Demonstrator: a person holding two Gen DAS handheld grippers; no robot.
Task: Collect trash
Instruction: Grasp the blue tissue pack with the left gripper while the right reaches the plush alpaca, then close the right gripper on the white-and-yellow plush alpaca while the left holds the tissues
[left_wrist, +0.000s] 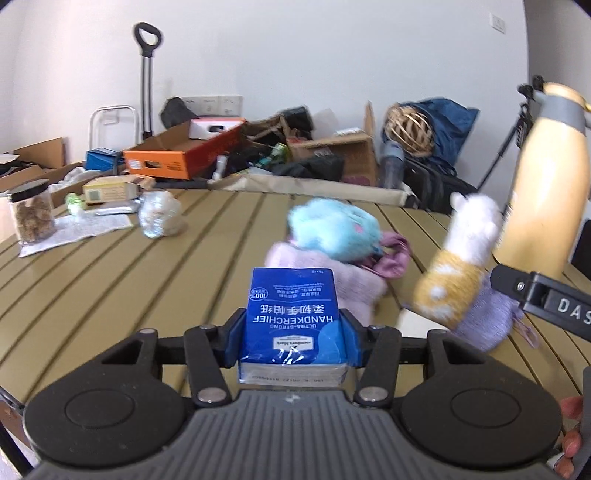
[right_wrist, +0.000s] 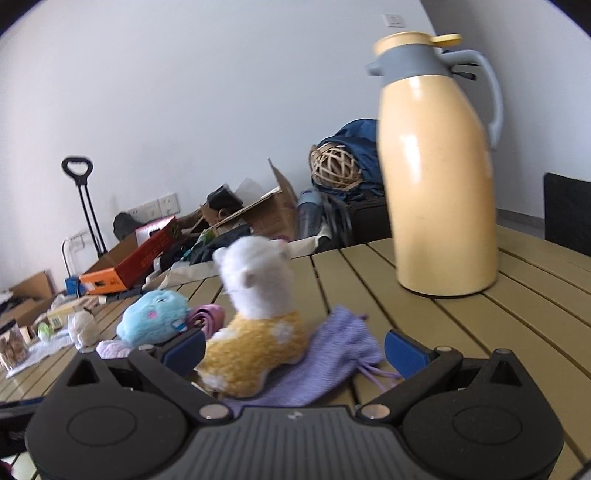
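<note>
Pinching a blue handkerchief tissue pack by its two sides, the left gripper carries it above the slatted table. The right gripper stands spread around a yellow-and-white plush toy without pressing it. Light, soft and slick in its wrapper, the pack probably suits a gentle squeeze across its narrow middle.

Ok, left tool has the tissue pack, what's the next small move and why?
Probably lift the tissue pack clear of the table and carry it off to wherever trash goes; no bin shows in either view. The left tool is shut on it, both pads pressing its sides. The right tool is open around the plush toy, gripping nothing.
</note>
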